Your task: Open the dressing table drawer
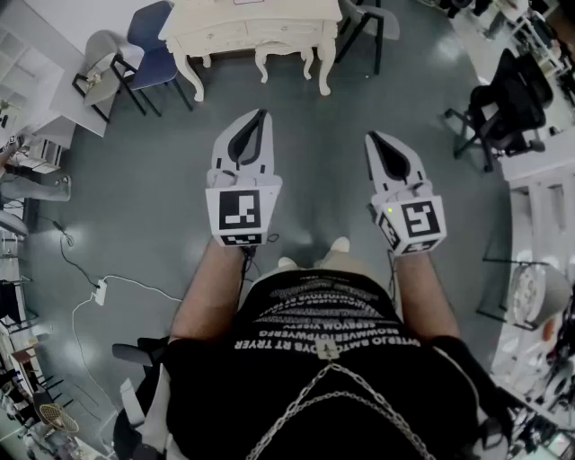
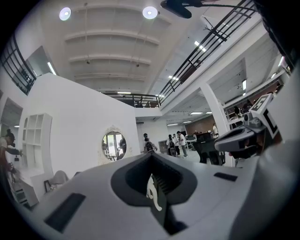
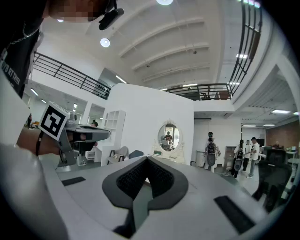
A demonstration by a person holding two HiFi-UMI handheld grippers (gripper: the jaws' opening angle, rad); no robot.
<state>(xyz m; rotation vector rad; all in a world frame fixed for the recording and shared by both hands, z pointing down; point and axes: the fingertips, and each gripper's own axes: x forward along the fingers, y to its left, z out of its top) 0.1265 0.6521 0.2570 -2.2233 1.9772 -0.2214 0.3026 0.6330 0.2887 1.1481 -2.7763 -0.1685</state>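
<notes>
The cream dressing table (image 1: 247, 31) stands far ahead at the top of the head view, its drawer fronts (image 1: 235, 34) flush with the frame. Its oval mirror (image 2: 113, 144) shows small in the left gripper view, and the same mirror (image 3: 168, 136) shows in the right gripper view. My left gripper (image 1: 262, 114) is held level over the grey floor, shut and empty, well short of the table. Beside it, my right gripper (image 1: 369, 137) is shut too, with nothing in it. Each gripper view looks over its own closed jaws, left gripper (image 2: 151, 158) and right gripper (image 3: 146, 160).
A grey chair (image 1: 106, 61) and a blue chair (image 1: 151, 47) stand left of the table, and a black chair (image 1: 368, 22) is at its right. A black office chair (image 1: 503, 112) is at far right. A cable and power strip (image 1: 101, 290) lie on the floor at left. Several people (image 3: 234, 157) stand far off.
</notes>
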